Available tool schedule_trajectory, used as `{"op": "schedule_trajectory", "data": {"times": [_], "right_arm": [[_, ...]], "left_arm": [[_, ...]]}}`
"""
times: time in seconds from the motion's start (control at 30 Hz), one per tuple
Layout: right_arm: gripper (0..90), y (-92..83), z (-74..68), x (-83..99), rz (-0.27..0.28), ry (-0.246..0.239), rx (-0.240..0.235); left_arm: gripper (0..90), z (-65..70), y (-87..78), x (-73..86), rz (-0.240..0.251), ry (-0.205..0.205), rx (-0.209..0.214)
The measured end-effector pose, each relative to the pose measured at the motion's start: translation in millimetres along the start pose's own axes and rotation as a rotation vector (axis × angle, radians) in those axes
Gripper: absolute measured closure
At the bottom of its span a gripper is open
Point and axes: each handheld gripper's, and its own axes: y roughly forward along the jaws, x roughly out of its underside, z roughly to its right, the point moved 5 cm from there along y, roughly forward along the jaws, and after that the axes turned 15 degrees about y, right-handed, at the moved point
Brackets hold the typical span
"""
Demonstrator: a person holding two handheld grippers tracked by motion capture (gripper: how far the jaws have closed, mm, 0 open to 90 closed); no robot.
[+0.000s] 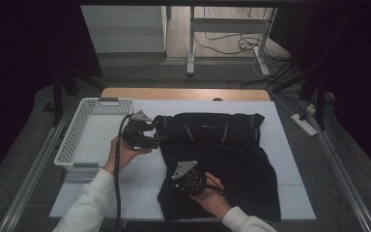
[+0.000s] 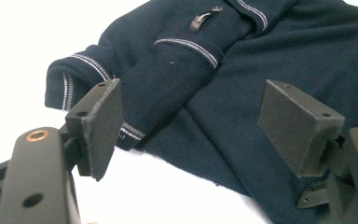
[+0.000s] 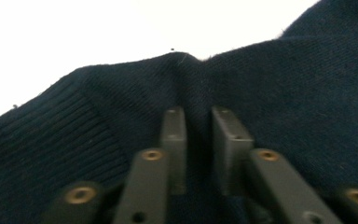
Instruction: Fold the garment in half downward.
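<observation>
A dark navy sweater (image 1: 232, 154) with thin white stripes lies on the white mat, its upper part folded into a band across the back. My left gripper (image 1: 157, 133) hovers at the sweater's left end, jaws wide open. In the left gripper view my left gripper (image 2: 200, 121) frames the sweater (image 2: 242, 70), with a striped cuff (image 2: 74, 74) just beyond the left jaw and nothing pinched. My right gripper (image 1: 182, 182) rests on the sweater's lower left part. In the right gripper view my right gripper (image 3: 198, 126) stands nearly closed, with a raised ridge of the sweater's knit (image 3: 98, 107) caught between the pads.
A white plastic basket (image 1: 79, 130) stands at the left of the table, beside the left hand. The white mat (image 1: 140, 179) covers most of the tabletop, and a strip of wooden table edge (image 1: 183, 93) shows at the back. Cables and desk legs lie on the floor beyond.
</observation>
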Motion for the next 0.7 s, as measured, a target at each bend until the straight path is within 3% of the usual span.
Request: {"op": "schedule_trajectory", "data": {"times": [0.1,0.2,0.43,0.6,0.7], "right_arm": [[86.4,-4.7,0.7,1.1,0.001,-0.01,0.004],[87.0,-14.3,3.3,4.1,0.011,0.022,-0.017],[87.2,-45.1,20.2,28.8,0.001,0.068,0.012],[87.3,-56.2,36.5,43.0,-0.019,0.108,0.016],[87.1,-60.8,41.5,43.3,-0.027,0.097,0.026]], "left_arm": [[23.0,0.4,-0.2,-0.2,-0.004,0.007,0.002],[23.0,0.2,-0.7,-0.3,0.0,0.006,0.002],[23.0,-1.3,-0.5,1.6,-0.004,-0.003,0.001],[23.0,-0.6,-1.1,0.1,0.001,0.0,-0.003],[23.0,-1.0,-0.4,0.6,-0.001,0.0,-0.001]]}}
